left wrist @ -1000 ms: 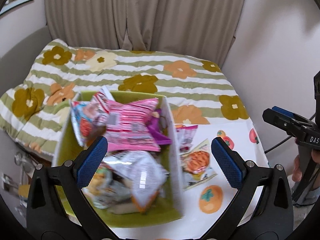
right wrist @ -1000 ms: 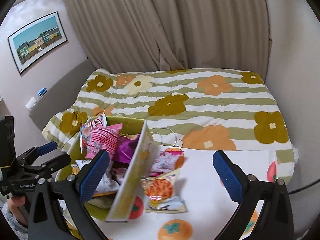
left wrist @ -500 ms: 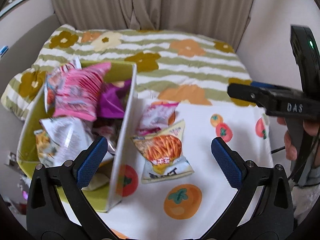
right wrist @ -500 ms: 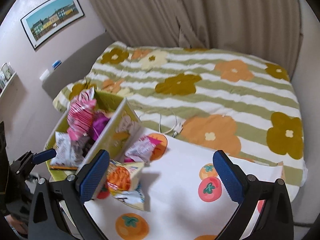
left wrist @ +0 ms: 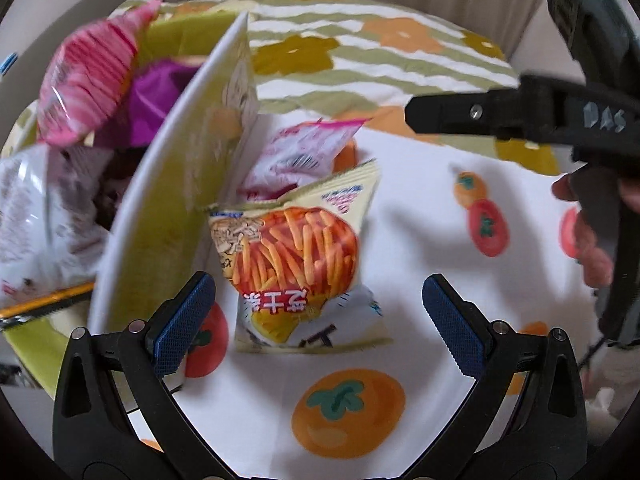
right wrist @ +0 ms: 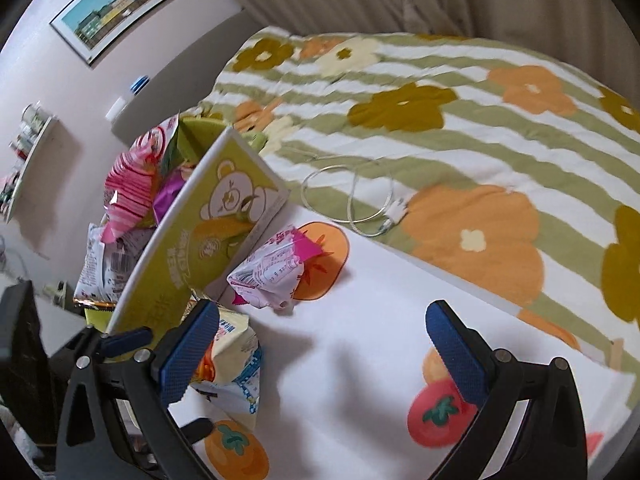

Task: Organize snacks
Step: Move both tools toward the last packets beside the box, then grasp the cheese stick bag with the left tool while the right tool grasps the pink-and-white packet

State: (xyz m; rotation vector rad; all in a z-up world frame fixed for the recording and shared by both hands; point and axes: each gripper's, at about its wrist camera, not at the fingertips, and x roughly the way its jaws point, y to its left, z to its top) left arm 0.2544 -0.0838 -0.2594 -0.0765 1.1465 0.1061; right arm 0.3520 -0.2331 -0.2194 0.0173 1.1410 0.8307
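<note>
A yellow-green snack box (left wrist: 172, 208) stands on the left of a white fruit-print cloth (left wrist: 432, 216), holding several packets, a pink striped one (left wrist: 88, 80) on top. Beside its wall lie an orange-sticks snack bag (left wrist: 296, 256) and, behind it, a pink-white packet (left wrist: 300, 152). My left gripper (left wrist: 316, 312) is open, its pads either side of the orange bag's near end. My right gripper (right wrist: 320, 344) is open and empty above the cloth; the pink-white packet (right wrist: 272, 272) lies ahead of it, the orange bag (right wrist: 232, 364) behind its left finger, the box (right wrist: 208, 232) further left.
A bed with a striped flower quilt (right wrist: 460, 128) lies behind the cloth, with a white cable (right wrist: 360, 200) on it. Curtains hang at the back. A framed picture (right wrist: 120, 8) and a shelf (right wrist: 24, 148) are on the left wall.
My left gripper has swung right from over the box and dropped close to the orange bag. My right gripper has moved in from the right and lowered toward the cloth.
</note>
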